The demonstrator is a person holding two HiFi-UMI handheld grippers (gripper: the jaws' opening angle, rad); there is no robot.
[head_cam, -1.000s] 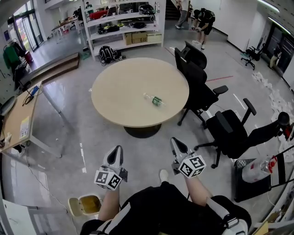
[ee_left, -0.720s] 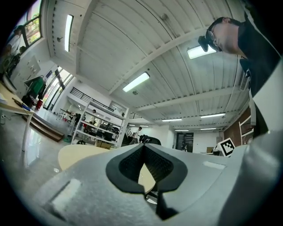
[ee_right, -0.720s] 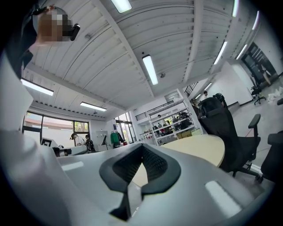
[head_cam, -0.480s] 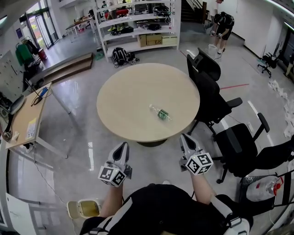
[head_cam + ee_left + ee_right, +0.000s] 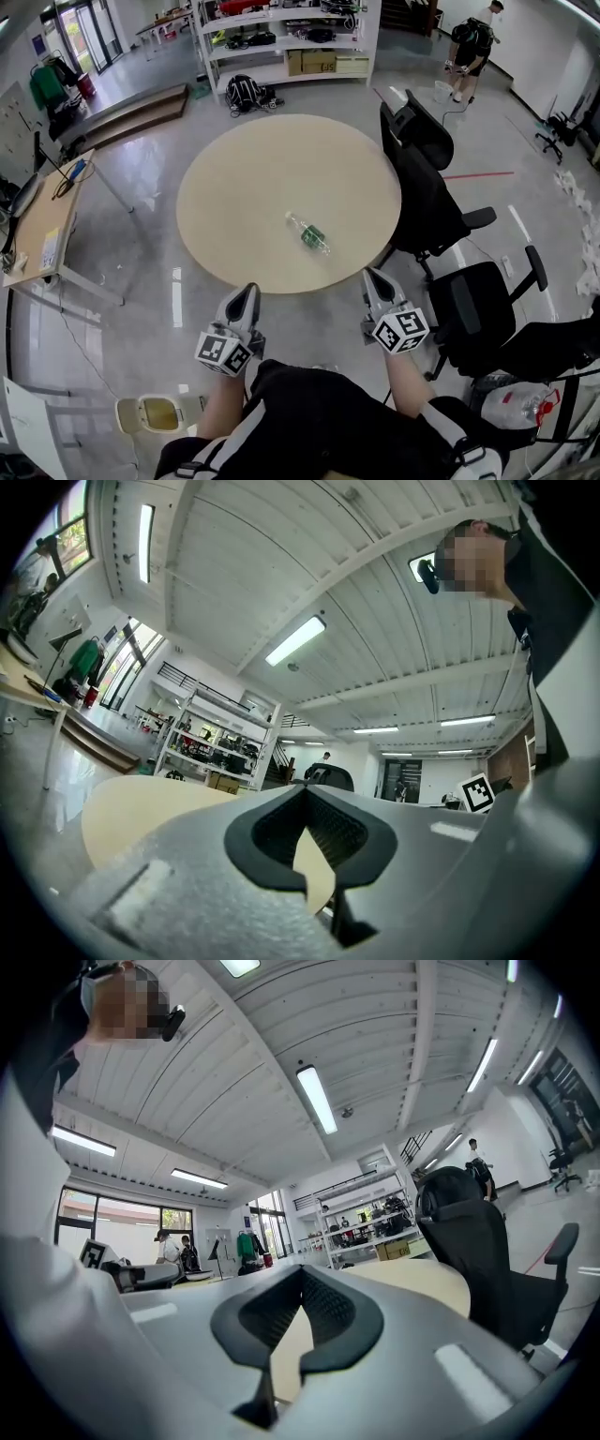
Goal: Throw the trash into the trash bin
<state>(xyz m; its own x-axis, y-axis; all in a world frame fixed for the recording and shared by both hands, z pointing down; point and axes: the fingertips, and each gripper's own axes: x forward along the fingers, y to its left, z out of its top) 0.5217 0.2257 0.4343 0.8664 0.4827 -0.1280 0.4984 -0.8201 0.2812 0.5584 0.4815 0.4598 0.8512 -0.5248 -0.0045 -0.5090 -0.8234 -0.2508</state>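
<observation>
Bottle of clear plastic with green label [image 5: 307, 234] lies sideways on the round beige surface [image 5: 244, 178]; our left hand-held gripper [image 5: 248, 292] and right hand-held gripper [image 5: 371, 277] hang near its edge, jaws together, empty.

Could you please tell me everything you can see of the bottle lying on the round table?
The bottle is small, of clear plastic by its look, with a green band around its middle. It lies on its side, slanted in the head view, its narrow end toward the far left. It rests on the pale round table, right of centre and nearer the person's edge. Only the tabletop touches it. Whether it holds anything cannot be told.
</observation>
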